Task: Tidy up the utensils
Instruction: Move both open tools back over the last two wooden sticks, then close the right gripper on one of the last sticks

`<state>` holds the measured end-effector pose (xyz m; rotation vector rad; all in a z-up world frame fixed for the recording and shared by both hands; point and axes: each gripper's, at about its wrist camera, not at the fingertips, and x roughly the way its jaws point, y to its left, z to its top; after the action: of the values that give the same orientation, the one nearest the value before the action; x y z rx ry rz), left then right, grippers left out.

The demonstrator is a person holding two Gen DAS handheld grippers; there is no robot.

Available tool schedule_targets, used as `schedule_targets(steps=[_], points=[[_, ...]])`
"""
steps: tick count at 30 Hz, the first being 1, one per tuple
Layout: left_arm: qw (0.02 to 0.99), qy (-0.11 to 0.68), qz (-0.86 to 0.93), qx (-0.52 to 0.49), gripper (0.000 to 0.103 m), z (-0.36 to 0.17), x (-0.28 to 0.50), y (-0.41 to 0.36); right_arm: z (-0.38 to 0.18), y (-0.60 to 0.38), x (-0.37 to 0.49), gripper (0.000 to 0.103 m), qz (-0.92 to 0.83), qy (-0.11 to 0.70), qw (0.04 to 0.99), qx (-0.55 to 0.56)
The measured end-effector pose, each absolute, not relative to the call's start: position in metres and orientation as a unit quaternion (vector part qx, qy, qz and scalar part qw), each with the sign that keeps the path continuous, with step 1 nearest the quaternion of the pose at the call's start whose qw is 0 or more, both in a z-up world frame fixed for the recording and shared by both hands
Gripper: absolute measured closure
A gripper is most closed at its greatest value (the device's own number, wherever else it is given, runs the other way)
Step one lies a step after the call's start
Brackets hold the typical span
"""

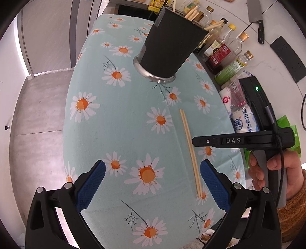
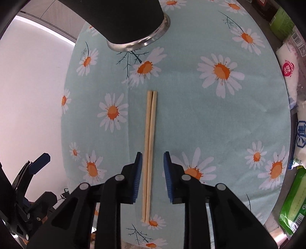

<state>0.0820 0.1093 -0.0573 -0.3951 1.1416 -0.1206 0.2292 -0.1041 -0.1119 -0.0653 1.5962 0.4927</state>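
Note:
A pair of wooden chopsticks (image 2: 149, 145) lies side by side on the daisy tablecloth (image 2: 191, 118). My right gripper (image 2: 152, 156) is open, low over the cloth, its blue pads (image 2: 138, 172) on either side of the pair without touching it. The chopsticks also show in the left wrist view (image 1: 190, 145), just left of the right gripper's black body (image 1: 239, 141). My left gripper (image 1: 152, 168) is open and empty above the cloth's near part. A black cup holder (image 1: 172, 46) with a steel base stands farther back, with several chopsticks (image 1: 193, 11) in it.
Bottles of oil and sauce (image 1: 225, 49), salt bags (image 1: 242, 115) and green packets (image 2: 294, 201) line the right side of the table. A cleaver (image 1: 256, 17) lies on the white counter beyond. The table's left edge drops to a grey floor (image 1: 38, 115).

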Motion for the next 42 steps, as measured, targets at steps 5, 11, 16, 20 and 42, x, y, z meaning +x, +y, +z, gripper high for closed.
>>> schedule_targets(steps=[5, 11, 16, 20, 42], points=[[0.815, 0.546, -0.050, -0.189, 0.006, -0.065, 0.080, 0.112, -0.117, -0.093, 0.230, 0.085, 0.206, 0.707, 0.674, -0.053], [0.812, 0.549, -0.049, -0.191, 0.006, -0.068, 0.079, 0.116, -0.124, -0.088, 0.232, 0.088, 0.194, 0.711, 0.673, -0.060], [0.810, 0.551, -0.047, -0.197, 0.006, -0.070, 0.080, 0.120, -0.128, -0.081, 0.236, 0.088, 0.192, 0.712, 0.672, -0.066], [0.809, 0.551, -0.046, -0.198, 0.006, -0.071, 0.081, 0.121, -0.123, -0.078, 0.232, 0.089, 0.189, 0.711, 0.672, -0.078], [0.781, 0.587, -0.018, -0.213, 0.006, -0.079, 0.106, 0.099, -0.108, -0.105, 0.234, 0.097, 0.183, 0.709, 0.677, -0.077]])
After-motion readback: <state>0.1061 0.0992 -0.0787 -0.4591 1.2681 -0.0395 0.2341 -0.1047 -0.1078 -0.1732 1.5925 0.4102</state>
